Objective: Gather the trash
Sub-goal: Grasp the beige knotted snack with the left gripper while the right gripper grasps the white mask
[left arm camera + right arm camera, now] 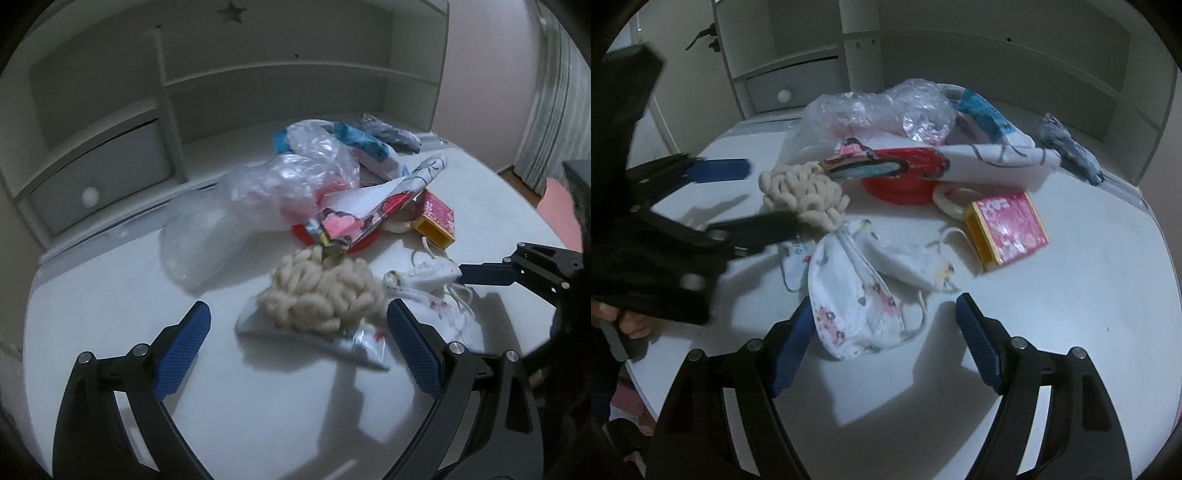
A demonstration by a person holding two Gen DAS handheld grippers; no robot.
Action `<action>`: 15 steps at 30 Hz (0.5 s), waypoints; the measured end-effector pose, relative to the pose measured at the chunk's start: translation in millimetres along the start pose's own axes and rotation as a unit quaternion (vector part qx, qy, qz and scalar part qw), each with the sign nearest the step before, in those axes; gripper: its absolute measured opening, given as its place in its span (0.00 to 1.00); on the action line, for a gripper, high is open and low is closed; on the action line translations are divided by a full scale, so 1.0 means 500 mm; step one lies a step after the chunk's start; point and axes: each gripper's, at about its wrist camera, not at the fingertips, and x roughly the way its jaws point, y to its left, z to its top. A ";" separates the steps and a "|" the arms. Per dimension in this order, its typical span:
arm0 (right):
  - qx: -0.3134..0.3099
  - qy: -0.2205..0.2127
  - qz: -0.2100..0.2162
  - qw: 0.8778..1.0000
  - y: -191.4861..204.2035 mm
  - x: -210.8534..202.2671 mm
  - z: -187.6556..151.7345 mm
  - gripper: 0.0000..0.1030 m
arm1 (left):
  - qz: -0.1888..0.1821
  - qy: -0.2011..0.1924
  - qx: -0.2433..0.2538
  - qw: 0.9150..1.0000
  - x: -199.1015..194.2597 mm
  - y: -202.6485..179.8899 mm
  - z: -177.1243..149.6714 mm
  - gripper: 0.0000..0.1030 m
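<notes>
The left hand-held gripper (298, 325) stands wide and empty over the bag of puffed snacks (321, 295). The clear plastic bag (266, 192), wrappers, red lid (897, 190) and pink box (1008, 227) all lie on the tabletop (1089, 314). The right hand-held gripper (884, 317) is wide, empty, around a face mask (853, 310). No trash seems collected yet.

I count two face masks on my table (1089, 295): a flowered mask (849, 306) and a plain white mask (908, 262). One pink box (1008, 229), one red lid (897, 188), one white ring (947, 206). One pile of puffed snacks (325, 291) on one silver wrapper (314, 339). Two clear plastic bags, one crumpled bag (314, 162) and one flat bag (195, 236). One printed wrapper (923, 162), one blue-and-white pack (986, 114), one grey wad (1067, 147)
</notes>
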 end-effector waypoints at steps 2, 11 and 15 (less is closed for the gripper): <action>-0.013 -0.004 -0.008 1.000 0.006 0.005 0.002 0.65 | -0.007 -0.002 0.011 1.000 0.017 -0.010 0.007 0.91; -0.013 -0.022 0.006 1.000 -0.001 -0.017 -0.004 0.08 | -0.008 -0.026 0.009 1.000 0.000 -0.017 0.009 0.29; -0.011 -0.033 0.013 0.999 0.003 -0.042 -0.014 0.07 | 0.001 -0.032 0.004 0.999 -0.030 -0.022 0.000 0.22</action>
